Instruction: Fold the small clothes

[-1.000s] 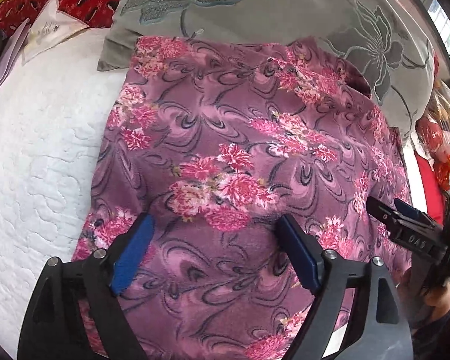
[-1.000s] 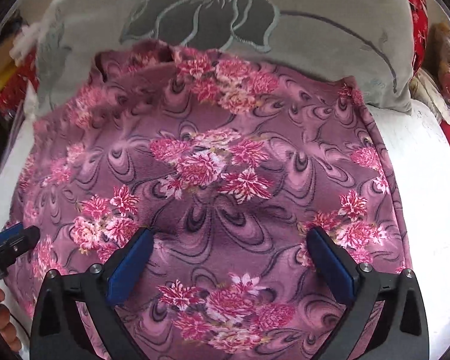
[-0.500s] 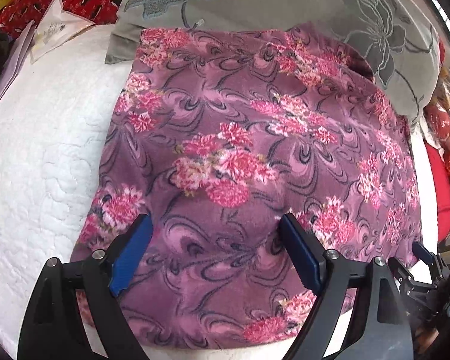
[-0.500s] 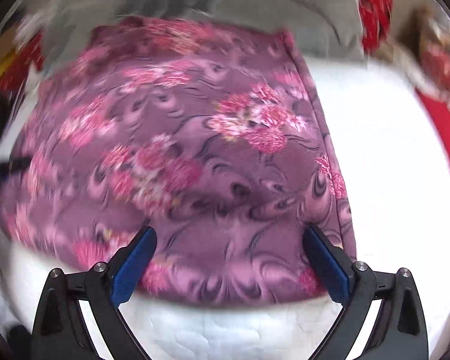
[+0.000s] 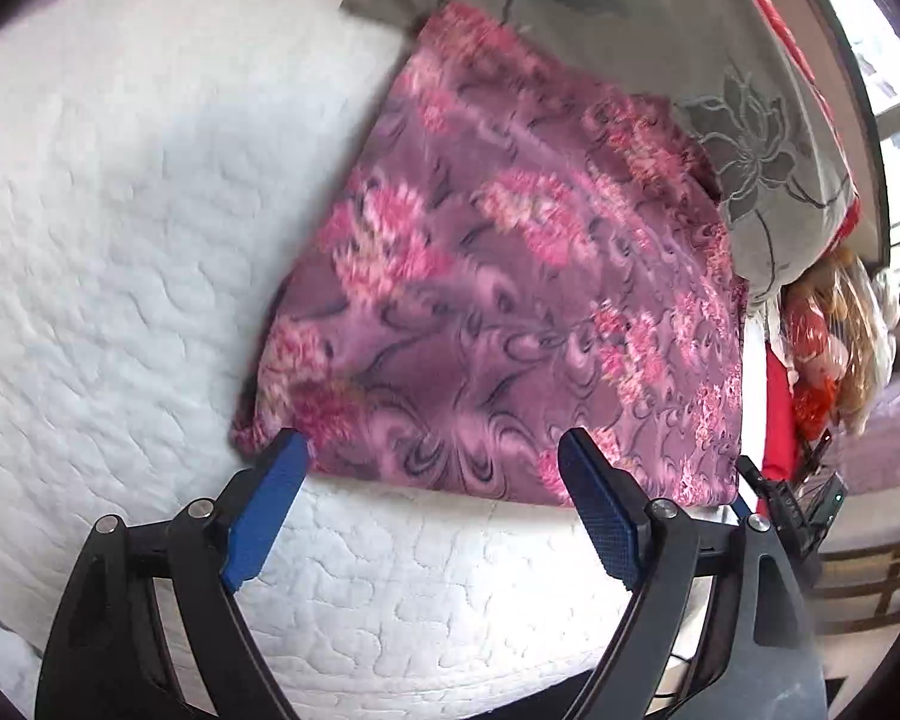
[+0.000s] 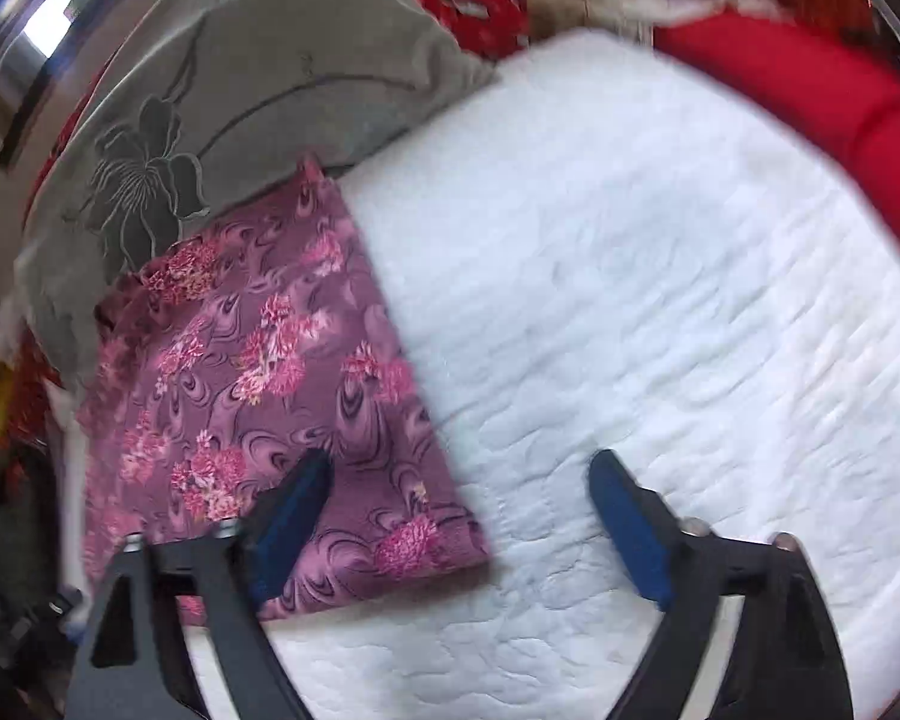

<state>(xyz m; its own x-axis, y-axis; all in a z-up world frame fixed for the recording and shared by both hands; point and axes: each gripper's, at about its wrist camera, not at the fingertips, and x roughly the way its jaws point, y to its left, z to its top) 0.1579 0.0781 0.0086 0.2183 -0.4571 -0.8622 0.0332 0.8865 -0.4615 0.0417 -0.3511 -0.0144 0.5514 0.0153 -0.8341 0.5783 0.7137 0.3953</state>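
Both grippers hang over the near corners of the garment (image 5: 510,312), which lies flat on the white quilt (image 5: 120,240), its far edge against the grey pillow (image 5: 660,30). Left gripper (image 5: 432,504) gapes wide, empty. Right gripper (image 6: 456,510) has just been narrowing, its jaws straddling the corner without pinching. I judge a fold is about to begin: each must drop and nip its corner

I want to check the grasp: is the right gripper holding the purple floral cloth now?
No. The right gripper is open above the cloth, pinching nothing.
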